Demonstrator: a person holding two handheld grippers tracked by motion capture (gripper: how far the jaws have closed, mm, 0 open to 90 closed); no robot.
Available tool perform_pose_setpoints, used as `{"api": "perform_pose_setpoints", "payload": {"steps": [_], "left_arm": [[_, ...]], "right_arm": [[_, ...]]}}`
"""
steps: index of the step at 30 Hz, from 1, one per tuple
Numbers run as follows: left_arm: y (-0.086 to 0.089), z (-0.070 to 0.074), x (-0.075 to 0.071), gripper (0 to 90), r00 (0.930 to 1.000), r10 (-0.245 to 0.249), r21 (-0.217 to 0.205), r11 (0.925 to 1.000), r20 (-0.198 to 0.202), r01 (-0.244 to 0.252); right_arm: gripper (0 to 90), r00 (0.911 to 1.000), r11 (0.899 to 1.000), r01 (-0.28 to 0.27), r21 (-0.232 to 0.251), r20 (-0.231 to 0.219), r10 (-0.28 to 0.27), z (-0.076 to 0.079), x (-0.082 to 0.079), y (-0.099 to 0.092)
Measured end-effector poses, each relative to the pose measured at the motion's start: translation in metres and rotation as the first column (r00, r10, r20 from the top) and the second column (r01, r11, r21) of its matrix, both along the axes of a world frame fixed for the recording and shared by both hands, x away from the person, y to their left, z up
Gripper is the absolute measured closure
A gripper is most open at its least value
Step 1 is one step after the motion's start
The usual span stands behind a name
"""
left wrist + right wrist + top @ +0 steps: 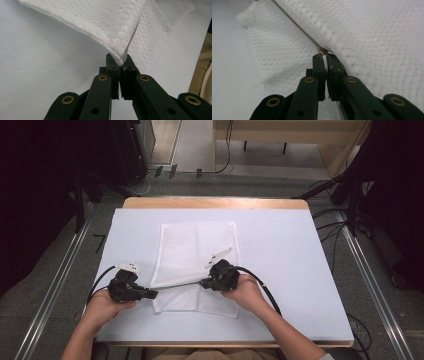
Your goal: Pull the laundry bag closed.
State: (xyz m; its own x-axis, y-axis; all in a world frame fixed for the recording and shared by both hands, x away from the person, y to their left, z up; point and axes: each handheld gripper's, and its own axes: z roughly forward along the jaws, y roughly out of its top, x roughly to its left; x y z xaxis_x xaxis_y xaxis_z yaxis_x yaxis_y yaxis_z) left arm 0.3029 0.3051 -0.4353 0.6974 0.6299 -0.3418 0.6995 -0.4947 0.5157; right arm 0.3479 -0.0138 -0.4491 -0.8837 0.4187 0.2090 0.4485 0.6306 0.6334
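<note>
While a white mesh laundry bag (197, 255) lies flat on the bench (280, 270), its zipper edge (177, 285) runs taut along the near side between two hand-held tools. At the bag's near-left corner, the left gripper (119, 65) has its fingers clamped on the corner seam; further right along that edge, the right gripper (325, 60) has its fingers clamped on the zipper pull (322, 51). The zip's long axis runs straight from one grip to the other, so the right hand looks better placed to draw the pull along it.
</note>
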Motion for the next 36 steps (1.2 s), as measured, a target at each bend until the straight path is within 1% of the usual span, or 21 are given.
{"api": "perform_pose_setpoints", "payload": {"steps": [5,7,13,22,25,27,36], "left_arm": [[-0.001,0.000,0.000,87.9,1.0000,0.001,-0.003,1.0000,-0.003,-0.001],[0.000,0.000,0.000,87.9,1.0000,-0.001,-0.004,1.0000,-0.004,0.001],[-0.001,0.000,-0.001,87.9,1.0000,-0.002,0.001,1.0000,-0.005,0.002],[0.000,-0.001,-0.001,87.8,0.9999,-0.003,0.001,1.0000,-0.013,0.003],[-0.001,-0.001,-0.001,87.8,0.9999,-0.002,0.005,1.0000,-0.012,0.002],[-0.001,-0.001,-0.001,87.8,0.9999,-0.009,0.000,1.0000,-0.014,0.009],[-0.001,-0.001,-0.001,87.8,0.9998,-0.006,0.006,1.0000,-0.017,0.006]], "right_arm": [[88.1,1.0000,1.000,0.007,-0.004,0.006,-0.007,0.002,0.001,-0.006],[88.1,0.9999,1.000,0.013,-0.006,-0.004,-0.013,0.001,0.001,-0.009],[88.1,1.0000,1.000,0.008,-0.021,-0.002,-0.008,-0.001,0.000,-0.012],[88.1,0.9996,0.999,0.024,-0.029,-0.011,-0.024,-0.001,0.001,-0.021],[88.1,0.9997,0.999,0.022,-0.029,-0.005,-0.023,-0.001,0.001,-0.023],[88.1,0.9997,0.999,0.024,-0.024,-0.008,-0.024,-0.001,0.000,-0.024],[88.1,0.9994,0.999,0.034,-0.036,-0.005,-0.034,0.000,0.000,-0.033]]}}
